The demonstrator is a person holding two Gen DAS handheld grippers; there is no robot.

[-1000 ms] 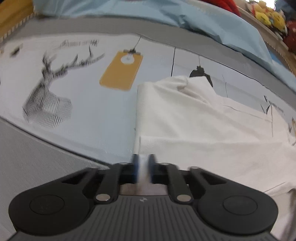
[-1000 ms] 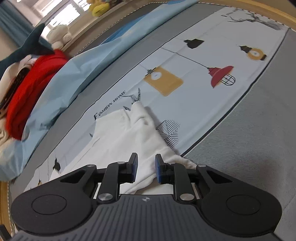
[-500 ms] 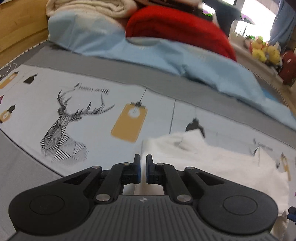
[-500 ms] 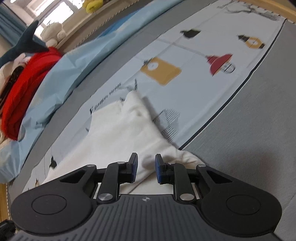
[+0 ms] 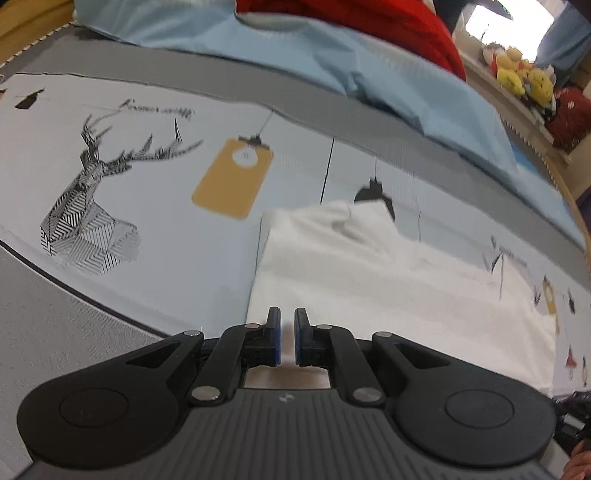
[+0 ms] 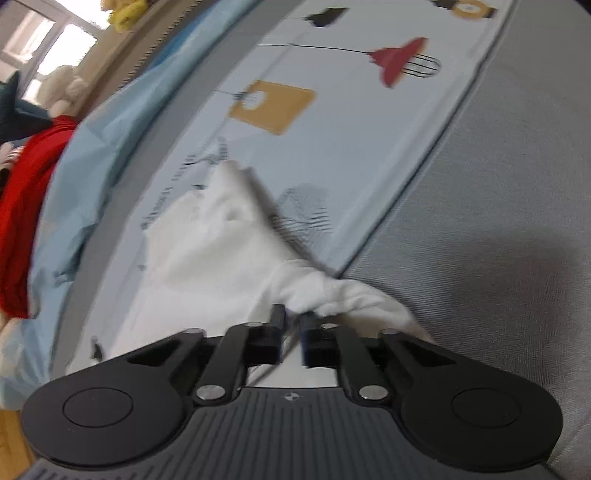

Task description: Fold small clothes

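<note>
Fingers, left [image 5: 273, 339]: sitting almost together with only a thin slit between the blue pads, the jaws just starting to part; white fabric is showing in the slit, at the near left corner of the garment.
Fingers, right [image 6: 275, 332]: closing to a narrow gap, with a bunched fold of the same white fabric lying between the tips.
Left gripper [image 5: 287, 325]: pointing steeply down over the garment's near edge.
Right gripper [image 6: 291, 321]: pointing down at the crumpled near right corner, where the fabric is spilling onto the grey border.
Grey cover [image 6: 498, 184]: spreading under everything and framing the printed panel on its near and far sides.
Printed panel [image 5: 177, 240]: lying flat as a pale blue strip across the cover and carrying the garment.
Light blue bedding [image 5: 369, 85]: bunching along the far edge of the cover.
White garment [image 5: 369, 288]: lying spread on the printed panel between the two grippers, mostly flat, with a raised fold at its far edge; its right end is rumpling in the right wrist view [image 6: 207, 258].
Red fabric [image 5: 388, 22]: piling on the light blue bedding, well apart from the garment.
Plush toys [image 5: 517, 77]: sitting on a ledge beyond the bed, blurred.
Deer print [image 5: 88, 206]: showing on the panel to the left of the garment.
Yellow tag print [image 5: 232, 177]: showing just beyond the garment's far left corner.
Red lamp print [image 6: 399, 61]: showing on the panel beyond the garment's right end.
</note>
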